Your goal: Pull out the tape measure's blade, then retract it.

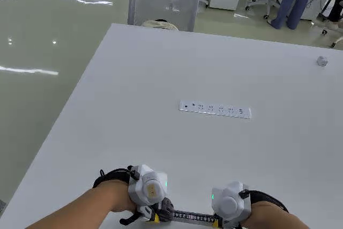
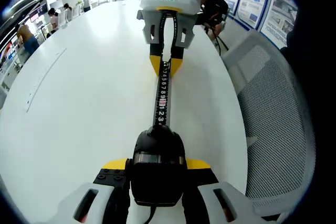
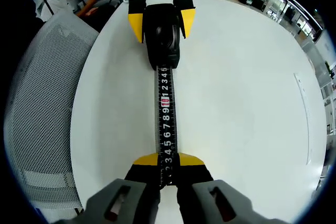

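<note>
- Here, the left gripper (image 2: 157,167) is closed around the black tape measure (image 2: 157,148). Its yellow pads press on either side of the case, low over the white table (image 2: 79,93) and near the table's edge.
- The right gripper (image 3: 168,162) faces it, jaws pinched on the tip end of the blade (image 3: 166,103). The blade runs straight and taut between the two, numbers up.
- Only a short run of blade is out, so I judge the pull to be barely begun, with the retract to come after.
- To do the pull well, hold the case hand steady and draw the other hand straight away along the blade's line, level with the table, so the strip doesn't twist or kink.
- Set the pinch flat across the blade's width. A skewed grip could let it slip and snap back.
- For the return, guide the tip back slowly rather than release it, since the spring likely pulls hard.
- The mesh chair (image 2: 273,108) stands just beside the table edge, near the hands, so allow for it.
</note>
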The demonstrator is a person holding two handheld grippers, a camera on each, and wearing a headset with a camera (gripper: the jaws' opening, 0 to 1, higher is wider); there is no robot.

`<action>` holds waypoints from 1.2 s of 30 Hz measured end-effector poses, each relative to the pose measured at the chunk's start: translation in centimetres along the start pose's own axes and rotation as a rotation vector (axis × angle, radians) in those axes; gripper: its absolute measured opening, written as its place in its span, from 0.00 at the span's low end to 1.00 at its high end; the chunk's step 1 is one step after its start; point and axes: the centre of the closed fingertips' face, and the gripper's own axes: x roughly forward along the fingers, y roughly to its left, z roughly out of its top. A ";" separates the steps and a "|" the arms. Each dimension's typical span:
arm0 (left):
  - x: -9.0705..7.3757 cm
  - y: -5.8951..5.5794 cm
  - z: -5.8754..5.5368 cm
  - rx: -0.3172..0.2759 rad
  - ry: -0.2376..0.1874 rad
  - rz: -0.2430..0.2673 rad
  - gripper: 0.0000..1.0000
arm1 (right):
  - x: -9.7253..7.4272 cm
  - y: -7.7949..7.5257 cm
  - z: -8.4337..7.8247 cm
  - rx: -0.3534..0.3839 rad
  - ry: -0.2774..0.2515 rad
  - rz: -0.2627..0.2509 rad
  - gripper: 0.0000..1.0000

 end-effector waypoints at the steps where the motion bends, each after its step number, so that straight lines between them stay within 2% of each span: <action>1: 0.0 0.0 0.0 0.000 0.000 0.000 0.35 | -0.1 -0.1 -0.2 0.002 0.002 -0.001 0.10; 36: 0.0 0.0 0.0 0.004 -0.003 0.002 0.35 | -1.5 0.0 -3.8 0.032 0.036 -0.004 0.11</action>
